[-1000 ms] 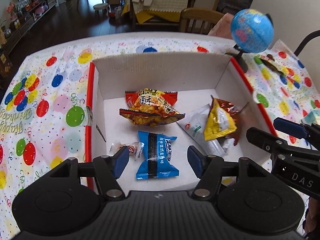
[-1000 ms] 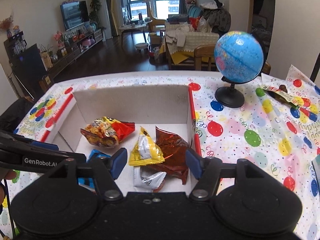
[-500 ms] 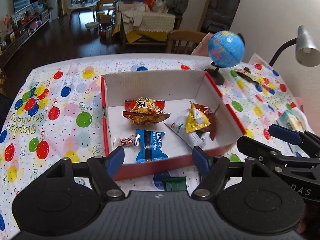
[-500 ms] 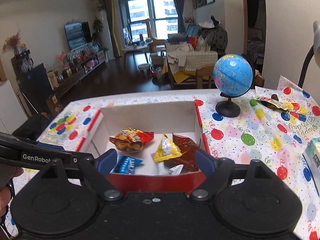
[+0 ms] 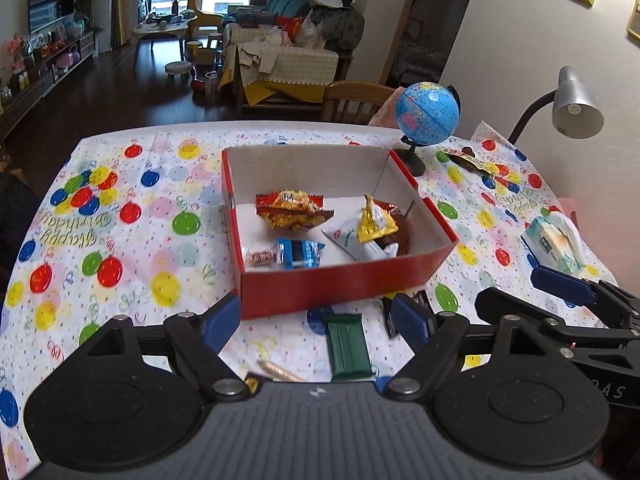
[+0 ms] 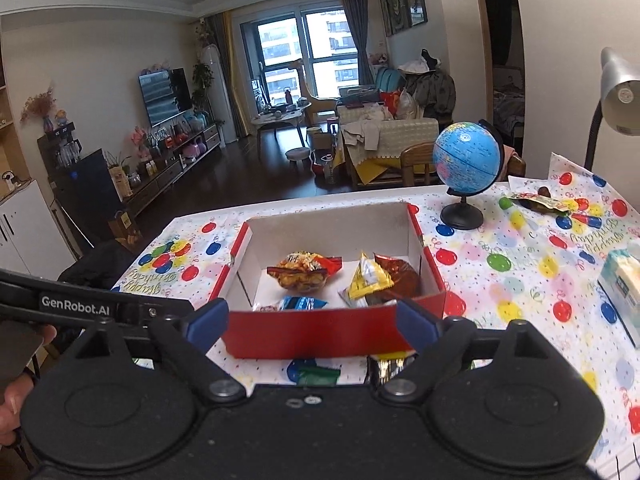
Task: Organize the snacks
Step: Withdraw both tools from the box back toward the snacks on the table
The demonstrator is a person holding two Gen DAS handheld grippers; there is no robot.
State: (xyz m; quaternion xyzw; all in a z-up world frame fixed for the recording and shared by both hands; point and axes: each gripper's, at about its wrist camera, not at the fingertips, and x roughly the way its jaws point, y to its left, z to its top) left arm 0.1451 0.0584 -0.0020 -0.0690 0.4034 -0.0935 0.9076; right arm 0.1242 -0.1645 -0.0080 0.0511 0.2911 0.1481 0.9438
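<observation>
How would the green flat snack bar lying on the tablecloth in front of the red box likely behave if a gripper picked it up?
The green snack bar looks flat and fairly stiff, so it probably keeps its shape. Its glossy wrapper may slip between pads. Lying flat on the tablecloth, it shouldn't roll.

box (image 5: 344, 286) red outside, white inside | tablecloth (image 5: 132, 236) white, multicoloured balloons | globe (image 5: 430, 114) blue | wrapper (image 5: 347, 346) green

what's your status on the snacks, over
Left gripper and right gripper both opening, nothing between jaws. Several snacks in red box; green bar still on table before it. Nothing in the way.
</observation>
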